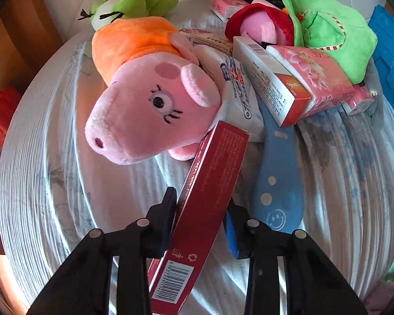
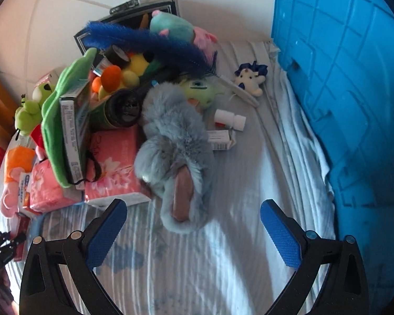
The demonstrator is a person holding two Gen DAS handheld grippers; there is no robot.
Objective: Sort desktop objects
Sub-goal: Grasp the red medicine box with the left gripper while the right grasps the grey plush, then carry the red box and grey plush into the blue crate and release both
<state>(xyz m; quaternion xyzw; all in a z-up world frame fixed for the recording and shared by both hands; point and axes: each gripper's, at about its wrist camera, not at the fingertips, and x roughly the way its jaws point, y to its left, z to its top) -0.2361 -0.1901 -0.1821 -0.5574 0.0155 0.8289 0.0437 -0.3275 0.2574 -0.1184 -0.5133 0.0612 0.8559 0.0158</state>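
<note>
My left gripper (image 1: 201,204) is shut on a long red box (image 1: 205,197) and holds it tilted above the cloth-covered table (image 1: 52,170). Its far end rests by a pink pig plush in an orange dress (image 1: 144,99). A blue spotted paddle-shaped item (image 1: 275,181) lies to the right of the box. My right gripper (image 2: 193,215) is open and empty. A grey furry slipper (image 2: 176,147) lies just ahead between its fingers.
A pile of plush toys, pink tissue packs (image 1: 312,76) and small boxes (image 1: 270,84) fills the table's far side. A blue plastic crate (image 2: 349,78) stands on the right. A dark box of toys (image 2: 134,29), a small white bottle (image 2: 229,119) and a small white-and-blue plush (image 2: 250,80) lie farther back.
</note>
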